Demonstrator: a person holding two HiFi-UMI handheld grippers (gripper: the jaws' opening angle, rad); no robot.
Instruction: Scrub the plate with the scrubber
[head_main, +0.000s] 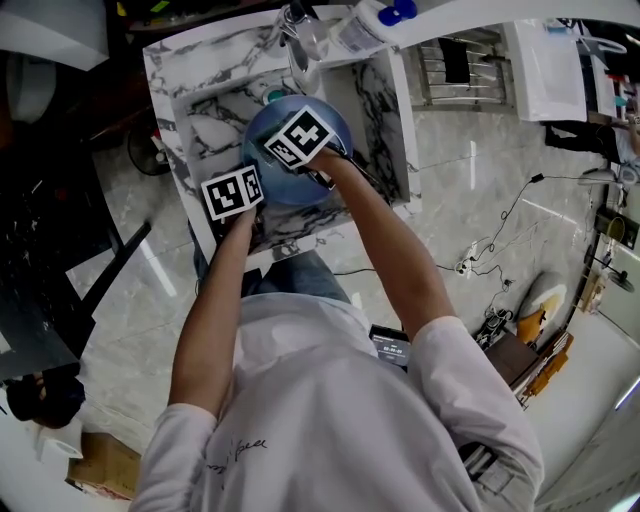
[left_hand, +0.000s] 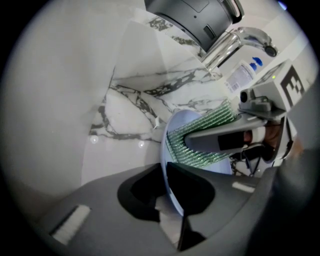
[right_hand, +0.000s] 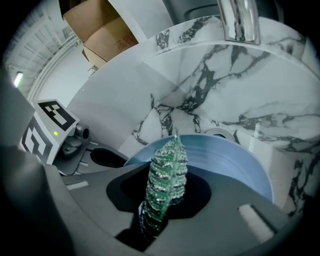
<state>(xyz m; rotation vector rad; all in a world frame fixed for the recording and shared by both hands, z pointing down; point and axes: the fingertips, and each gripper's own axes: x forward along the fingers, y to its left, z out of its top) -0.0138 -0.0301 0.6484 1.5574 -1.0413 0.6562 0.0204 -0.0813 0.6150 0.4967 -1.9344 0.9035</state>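
the person stands over a white marble sink with dark veins, both arms reaching down into it. the left tongs are closed on the rim of the light blue plate, whose thin edge runs straight up between the two jaws. the plate stands tilted on edge inside the basin, near its front wall, not lying flat. in the head view the plate shows as a blue disc in the middle of the sink, partly covered by the marker cube of the right tongs, while the cube of the left tongs sits just beside its lower left edge.

the right tongs are pressed together on the green mesh scrubber, which sticks up from between the jaws like a crinkled leaf and glints with wet (or shiny) threads. from the left gripper view the scrubber lies flat against the face of the plate, with the right tongs' jaws lying across it. in the right gripper view the plate curves behind the scrubber, and the sink's round drain shows just past its rim.

a chrome faucet rises at the back of the basin, and a clear bottle with a blue cap stands beside it on the counter. a cardboard box sits beyond the sink's far edge.
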